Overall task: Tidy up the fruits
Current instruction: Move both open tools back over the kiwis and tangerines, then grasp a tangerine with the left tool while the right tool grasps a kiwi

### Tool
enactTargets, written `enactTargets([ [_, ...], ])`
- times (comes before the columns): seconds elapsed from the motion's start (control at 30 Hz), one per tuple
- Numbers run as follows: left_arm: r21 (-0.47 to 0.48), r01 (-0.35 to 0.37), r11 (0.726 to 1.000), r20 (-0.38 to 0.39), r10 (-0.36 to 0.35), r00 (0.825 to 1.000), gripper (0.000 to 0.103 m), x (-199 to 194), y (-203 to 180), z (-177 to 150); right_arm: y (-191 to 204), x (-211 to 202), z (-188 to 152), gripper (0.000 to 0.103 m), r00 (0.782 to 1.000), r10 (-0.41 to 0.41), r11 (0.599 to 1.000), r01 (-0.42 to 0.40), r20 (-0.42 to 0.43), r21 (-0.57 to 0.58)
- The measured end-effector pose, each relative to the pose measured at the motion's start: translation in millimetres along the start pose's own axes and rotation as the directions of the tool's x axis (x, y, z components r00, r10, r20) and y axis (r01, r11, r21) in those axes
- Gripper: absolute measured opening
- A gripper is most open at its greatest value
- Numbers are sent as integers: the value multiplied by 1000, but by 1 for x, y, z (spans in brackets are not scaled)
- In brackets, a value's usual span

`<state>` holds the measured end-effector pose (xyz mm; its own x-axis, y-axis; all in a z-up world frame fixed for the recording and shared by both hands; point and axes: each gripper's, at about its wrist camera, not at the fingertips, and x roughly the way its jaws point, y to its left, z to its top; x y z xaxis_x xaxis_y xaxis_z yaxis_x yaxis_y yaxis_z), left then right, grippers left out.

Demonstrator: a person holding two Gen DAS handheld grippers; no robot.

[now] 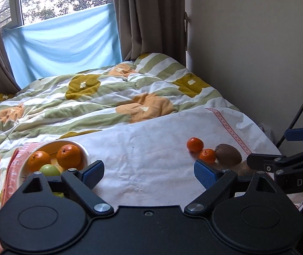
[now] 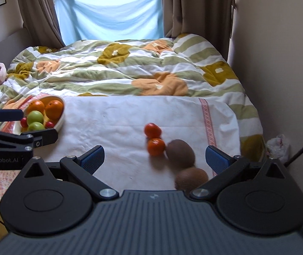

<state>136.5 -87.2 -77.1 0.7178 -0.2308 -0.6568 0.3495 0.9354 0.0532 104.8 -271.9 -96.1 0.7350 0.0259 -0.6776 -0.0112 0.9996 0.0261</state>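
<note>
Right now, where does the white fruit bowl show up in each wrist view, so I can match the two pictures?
Left wrist view: the white fruit bowl sits at lower left, partly hidden behind the left claw.
Right wrist view: the bowl lies at the left edge, mid-height, on the white cloth.
Shared landmark: the two small oranges lying beside a kiwi.

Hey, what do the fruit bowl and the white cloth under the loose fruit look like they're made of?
The bowl looks like glazed ceramic, possibly melamine: smooth cream-white wall, thick rounded rim, faint sheen. The white cloth looks like thin woven cotton or linen, matte, judging by its fine creases and the woven red patterned band along one side.
</note>
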Motion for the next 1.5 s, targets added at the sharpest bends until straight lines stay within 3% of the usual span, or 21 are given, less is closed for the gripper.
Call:
enactTargets([
  [0.23, 63, 106, 992, -62, -102, 993, 91, 45, -35, 10, -29, 14, -19, 103, 998, -65, 997, 65, 0, 48],
  [0.5, 168, 219, 961, -117, -201, 973, 86, 117, -46, 19, -22, 55, -47, 103, 988, -145, 983, 150, -53, 110],
  [0.6, 211, 272, 939, -152, -243, 958, 73, 139, -54, 15, -22, 69, -55, 103, 982, -174, 969, 183, -69, 167],
  [0.87, 275, 393, 877, -234, -335, 912, 63, 173, -67, 5, -19, 87, -59, 103, 967, -237, 932, 254, -94, 258],
  [1.03, 289, 428, 856, -256, -361, 897, 56, 183, -72, 5, -21, 96, -61, 103, 961, -252, 917, 274, -110, 290],
  [1.1, 296, 437, 849, -270, -364, 891, 44, 188, -74, 5, -21, 99, -63, 97, 959, -256, 912, 281, -120, 298],
  [1.13, 304, 433, 849, -269, -359, 894, 42, 188, -75, 5, -21, 100, -63, 96, 958, -258, 911, 284, -124, 300],
  [1.5, 314, 440, 841, -263, -368, 892, 42, 187, -73, 6, -28, 109, -60, 96, 956, -263, 903, 291, -129, 317],
])
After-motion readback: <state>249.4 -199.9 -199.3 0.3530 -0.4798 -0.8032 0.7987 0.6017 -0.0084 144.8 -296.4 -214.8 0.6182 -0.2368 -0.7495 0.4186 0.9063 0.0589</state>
